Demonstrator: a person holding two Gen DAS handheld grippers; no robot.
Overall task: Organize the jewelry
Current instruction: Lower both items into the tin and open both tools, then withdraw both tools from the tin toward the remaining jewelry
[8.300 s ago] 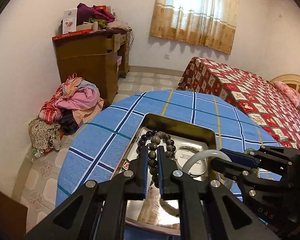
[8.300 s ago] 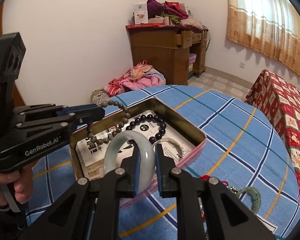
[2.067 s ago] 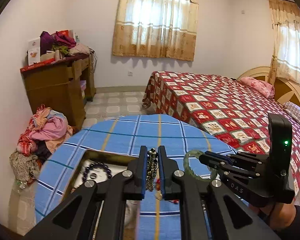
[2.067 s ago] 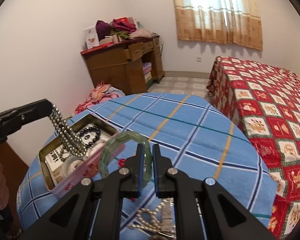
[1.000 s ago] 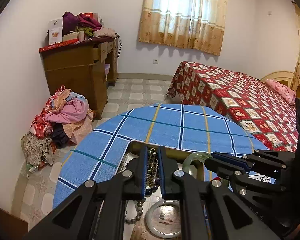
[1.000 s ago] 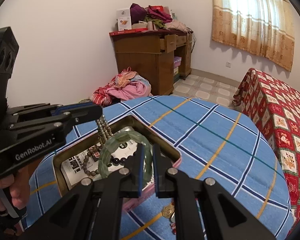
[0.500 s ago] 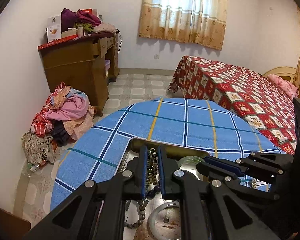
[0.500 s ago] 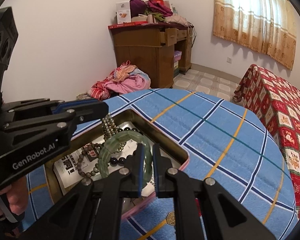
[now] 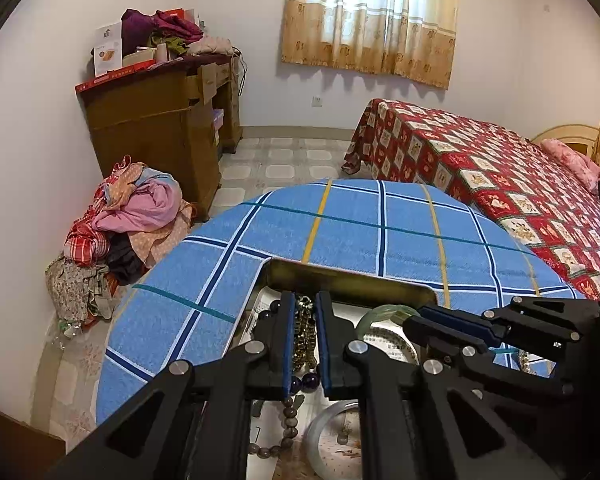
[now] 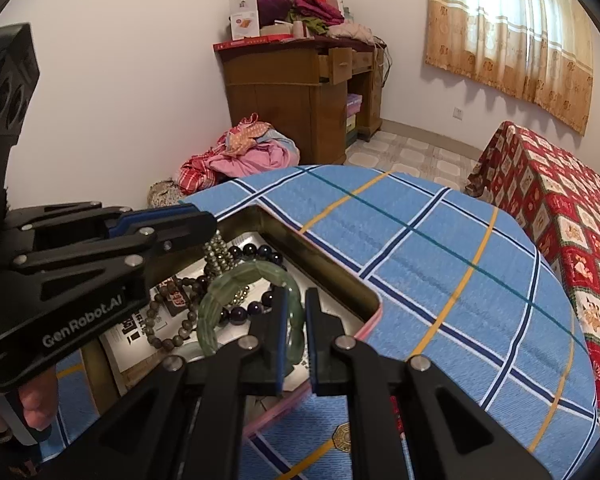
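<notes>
A metal tin (image 9: 352, 278) (image 10: 332, 270) sits on the round table with the blue checked cloth (image 9: 340, 220). My left gripper (image 9: 303, 304) is shut on a metallic bead bracelet (image 9: 303, 330) (image 10: 218, 258), which hangs down into the tin. My right gripper (image 10: 296, 300) is shut on a green jade bangle (image 10: 220, 300) (image 9: 384, 312), held low inside the tin. Dark purple beads (image 10: 260, 250), a brown bead string (image 10: 168, 336) (image 9: 288, 424) and a pale bangle (image 9: 320, 432) lie in the tin on printed paper.
A gold octagonal charm (image 10: 342, 436) lies on the cloth in front of the tin. A wooden desk (image 9: 164, 120), a pile of clothes (image 9: 132, 212) on the floor and a bed with a red quilt (image 9: 492, 168) stand around the table.
Both grippers have lowered toward the tin. The metallic bracelet and the green bangle now sit deeper inside it, close together.
</notes>
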